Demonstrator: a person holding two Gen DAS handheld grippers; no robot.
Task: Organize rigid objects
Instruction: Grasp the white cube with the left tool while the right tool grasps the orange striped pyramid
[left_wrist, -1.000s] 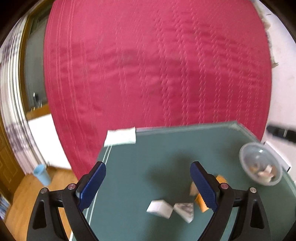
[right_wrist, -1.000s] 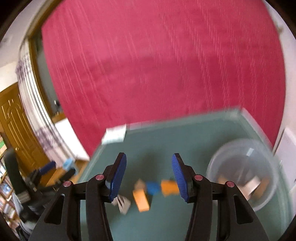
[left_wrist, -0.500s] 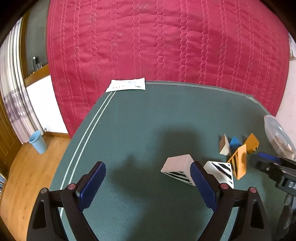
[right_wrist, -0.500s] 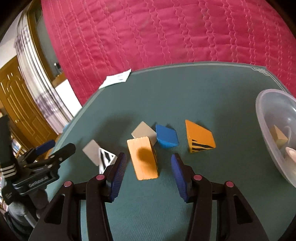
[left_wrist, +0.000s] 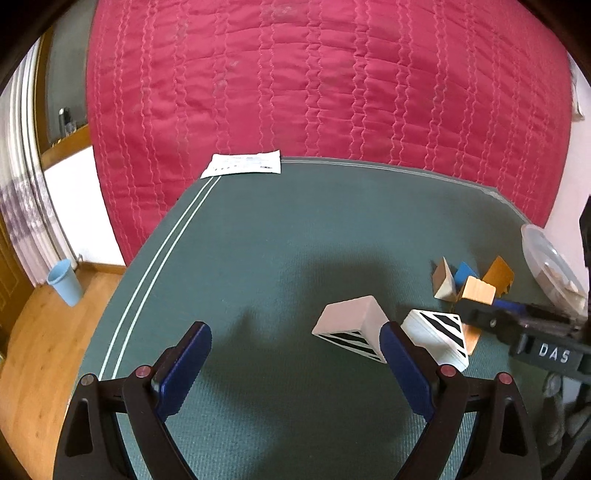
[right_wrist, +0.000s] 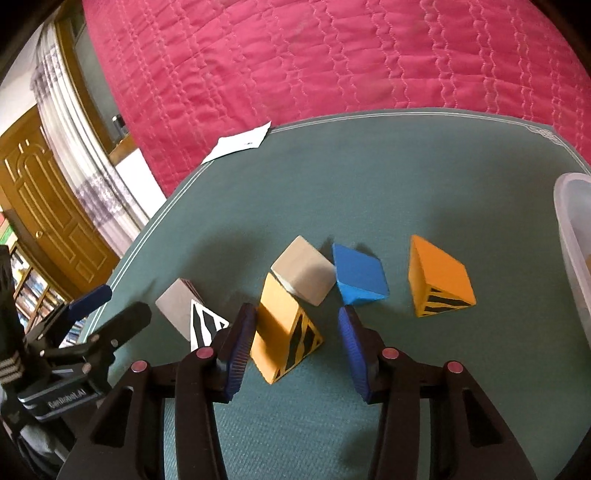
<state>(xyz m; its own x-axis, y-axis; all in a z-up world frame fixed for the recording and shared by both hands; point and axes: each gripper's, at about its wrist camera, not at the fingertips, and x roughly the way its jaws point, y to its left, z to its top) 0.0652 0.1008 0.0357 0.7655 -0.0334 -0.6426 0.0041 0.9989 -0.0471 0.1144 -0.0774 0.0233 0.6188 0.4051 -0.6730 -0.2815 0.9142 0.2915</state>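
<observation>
Right gripper (right_wrist: 295, 334): released, jaws just been closing, straddling the orange black-striped wooden wedge (right_wrist: 282, 334); left pad touching it.
Left gripper (left_wrist: 295, 356): spread wide, nothing between, over the green mat (left_wrist: 258, 240).

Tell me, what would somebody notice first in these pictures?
Probably the big pink quilted cover filling the whole background behind the green table. Next, the bright wedge blocks in the middle of the table: a blue one and an orange one with black stripes sitting between the blue fingers of the right tool.
</observation>
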